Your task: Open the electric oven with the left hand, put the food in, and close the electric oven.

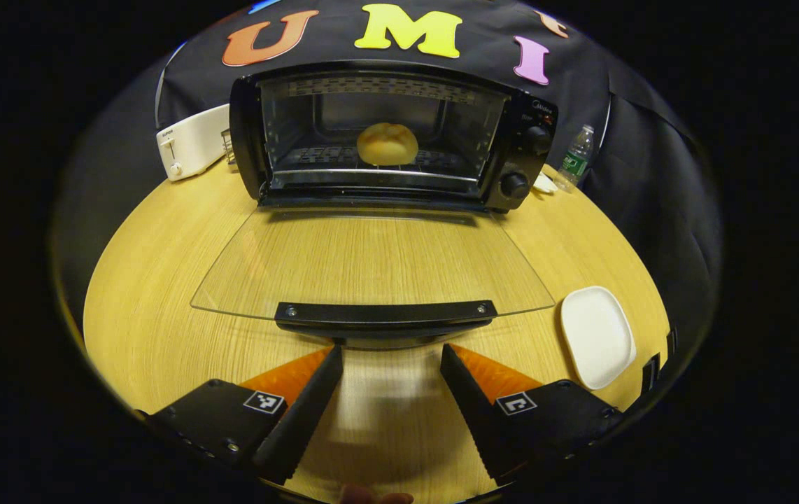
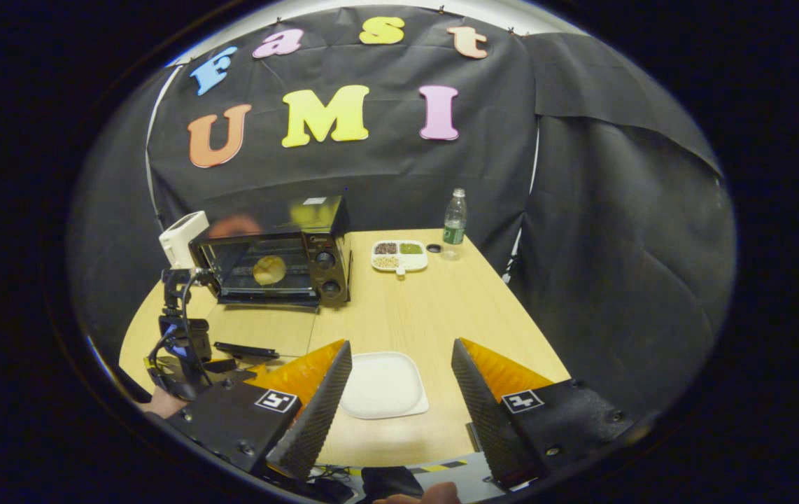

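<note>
Your left gripper (image 1: 391, 357) sits just short of the oven door handle (image 1: 384, 313), and its rear body runs off the bottom of the left gripper view. The toaster (image 1: 189, 142) is partly hidden behind the oven (image 1: 389, 136). The small dish (image 1: 545, 183) by the bottle (image 1: 576, 157) peeks out from behind the oven's corner. In the right gripper view, the contents of the divided tray (image 2: 399, 256) are too small for you to identify.
</note>
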{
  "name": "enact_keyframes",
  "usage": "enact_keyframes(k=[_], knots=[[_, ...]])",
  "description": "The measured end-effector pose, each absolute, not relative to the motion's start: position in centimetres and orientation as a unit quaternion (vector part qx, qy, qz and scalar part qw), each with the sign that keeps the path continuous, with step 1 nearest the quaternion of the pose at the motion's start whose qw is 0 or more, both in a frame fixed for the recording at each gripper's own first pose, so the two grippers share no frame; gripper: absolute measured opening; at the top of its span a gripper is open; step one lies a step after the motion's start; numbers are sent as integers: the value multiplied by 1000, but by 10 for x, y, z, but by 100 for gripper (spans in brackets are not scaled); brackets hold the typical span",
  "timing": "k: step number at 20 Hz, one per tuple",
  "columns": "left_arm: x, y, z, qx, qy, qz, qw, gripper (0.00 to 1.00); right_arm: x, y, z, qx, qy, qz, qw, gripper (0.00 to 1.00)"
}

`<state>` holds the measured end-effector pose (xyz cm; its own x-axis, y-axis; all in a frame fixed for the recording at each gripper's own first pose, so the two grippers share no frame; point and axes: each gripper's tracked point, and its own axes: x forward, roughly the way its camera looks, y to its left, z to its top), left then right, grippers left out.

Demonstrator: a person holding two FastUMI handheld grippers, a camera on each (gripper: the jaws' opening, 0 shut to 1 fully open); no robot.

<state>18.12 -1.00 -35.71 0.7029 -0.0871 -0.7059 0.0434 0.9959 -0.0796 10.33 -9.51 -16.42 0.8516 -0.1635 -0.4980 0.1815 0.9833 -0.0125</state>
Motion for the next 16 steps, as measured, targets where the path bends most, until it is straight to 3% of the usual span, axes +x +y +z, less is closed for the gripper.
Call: enact_keyframes(k=[7,16], knots=[[187,-12,-331,-22,370,-13,929,93,153,-91,-154,23,239,-22,970,92],[228,-11,-226,-13,250,16,968,94,189,-67,-130,-4,191,70,979,92]])
